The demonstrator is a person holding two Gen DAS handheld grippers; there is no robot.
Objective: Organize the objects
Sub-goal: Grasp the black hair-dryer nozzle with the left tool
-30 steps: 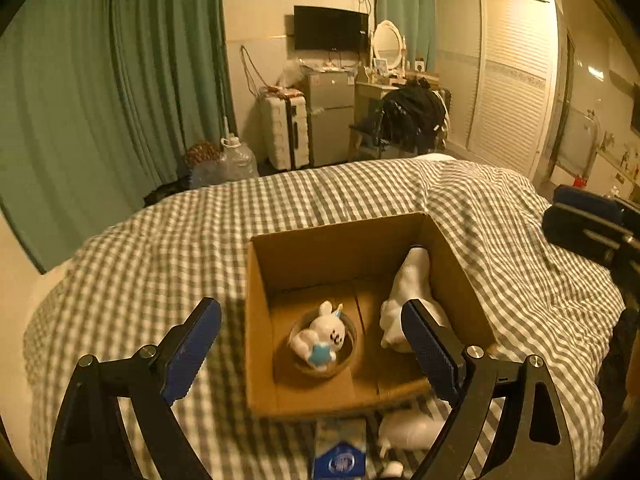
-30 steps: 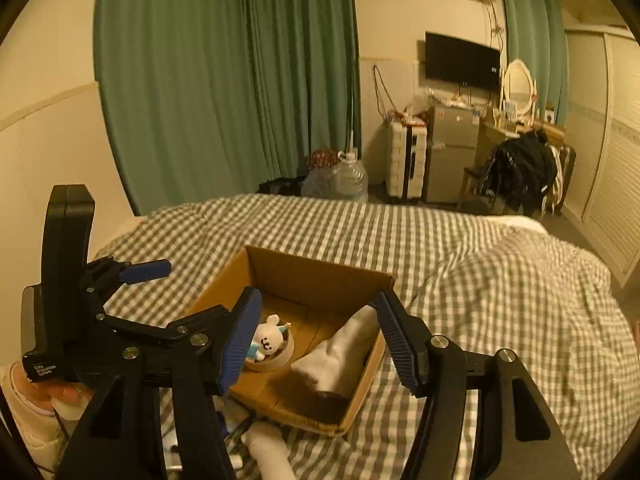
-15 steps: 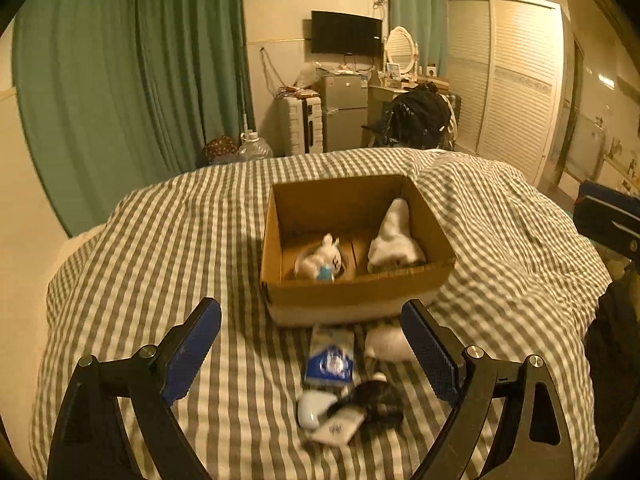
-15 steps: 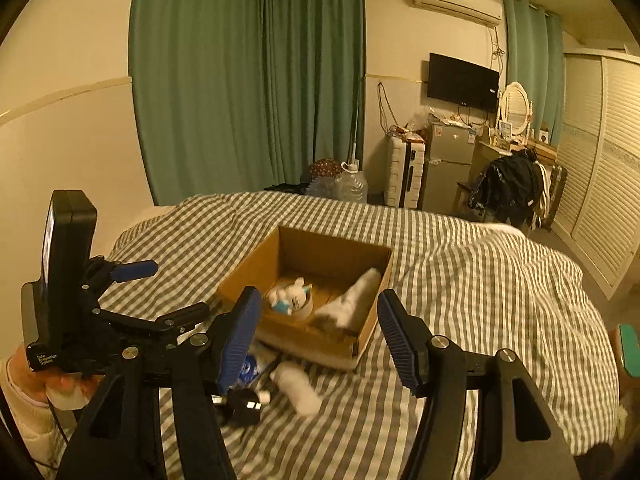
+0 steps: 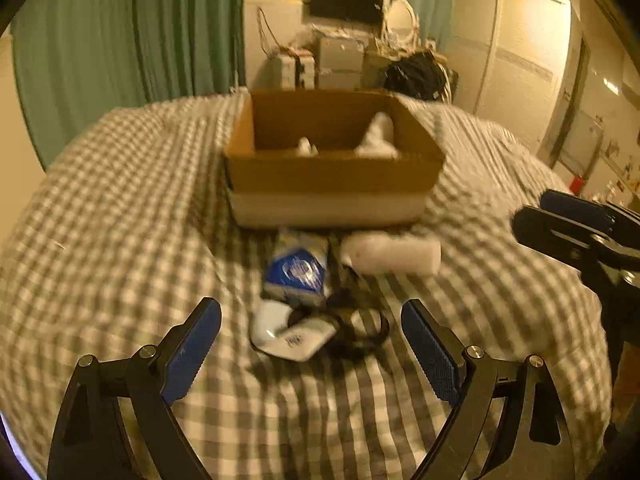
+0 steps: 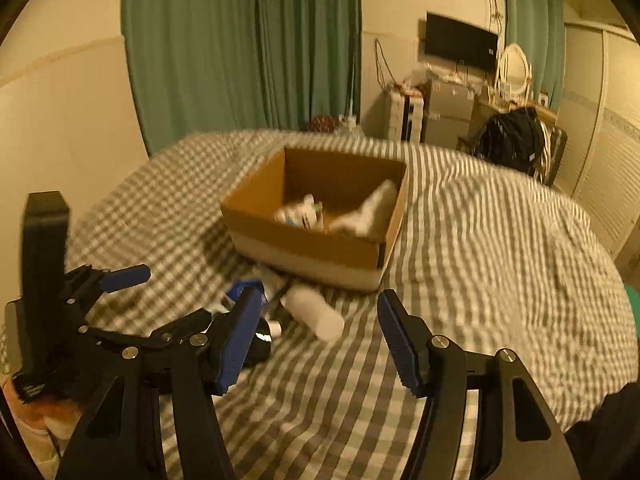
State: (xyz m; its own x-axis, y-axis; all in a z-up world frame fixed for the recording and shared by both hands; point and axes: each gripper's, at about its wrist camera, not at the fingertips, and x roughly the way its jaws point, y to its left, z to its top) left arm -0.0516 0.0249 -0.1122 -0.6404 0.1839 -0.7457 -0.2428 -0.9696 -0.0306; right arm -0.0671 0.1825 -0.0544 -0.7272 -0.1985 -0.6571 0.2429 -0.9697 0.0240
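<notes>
A brown cardboard box (image 5: 332, 176) (image 6: 320, 240) stands on the checked bedcover. Inside it are a small white rabbit toy (image 6: 300, 212) and a long white soft item (image 6: 368, 212). In front of the box lie a blue pack (image 5: 298, 272), a white bottle (image 5: 390, 254) (image 6: 316, 314), a small white piece (image 5: 292, 332) and a black looped item (image 5: 356, 332). My left gripper (image 5: 310, 320) is open above this loose pile, holding nothing. My right gripper (image 6: 320, 304) is also open and empty, to the right of the pile, near the bottle.
The bed's grey-and-white checked cover (image 5: 120, 200) stretches wide on both sides of the box. Beyond the bed are green curtains (image 6: 240, 48), a suitcase, a cabinet, a chair with a black bag (image 6: 512, 140) and a wardrobe at the right.
Both grippers have drawn back from above the box and come lower. The loose pile in front of the box now lies ahead of the fingers. Neither opening has changed.
</notes>
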